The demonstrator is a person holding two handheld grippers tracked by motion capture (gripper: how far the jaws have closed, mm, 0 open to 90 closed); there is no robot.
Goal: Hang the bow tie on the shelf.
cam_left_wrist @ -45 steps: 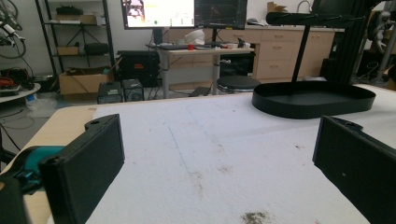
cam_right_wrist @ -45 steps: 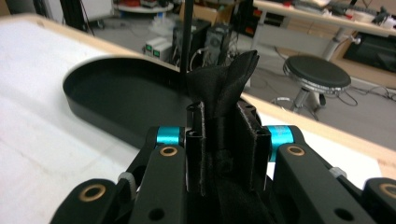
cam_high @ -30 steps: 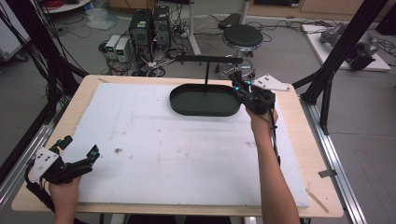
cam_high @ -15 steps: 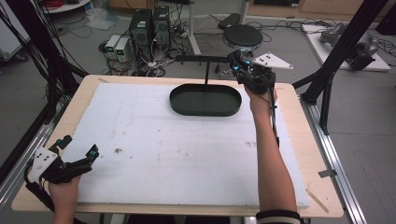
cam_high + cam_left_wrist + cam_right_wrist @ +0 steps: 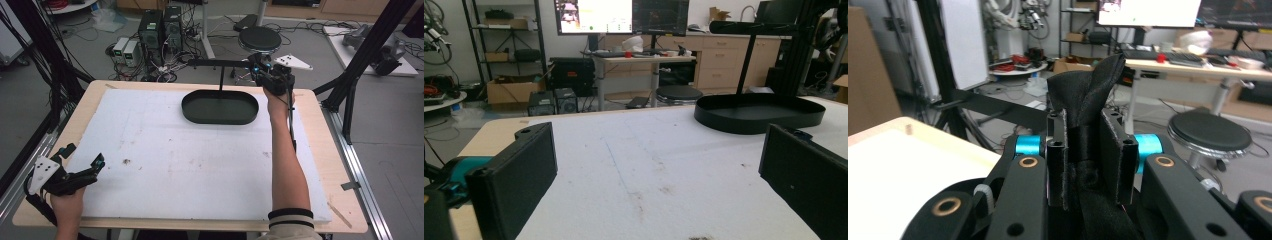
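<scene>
Right gripper view: jaws of right gripper (image 5: 1086,150) pinching bunched black cloth (image 5: 1087,95), raised beside stand crossbar (image 5: 220,63) at twelve o'clock. Could snag there, or slip free. Left gripper (image 5: 82,165), jaws spread, idle at seven o'clock.

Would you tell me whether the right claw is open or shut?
Shut: in the right gripper view, the right claw has its jaws pinching a bunched black cloth.

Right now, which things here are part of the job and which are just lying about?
In use:
- black cloth, clamped in the right tool
- black stand with its crossbar, right beside that tool
- oval black tray at the stand's foot

Idle:
- left tool, open near the table's front corner
- round stool on the floor
- computers behind the table
</scene>
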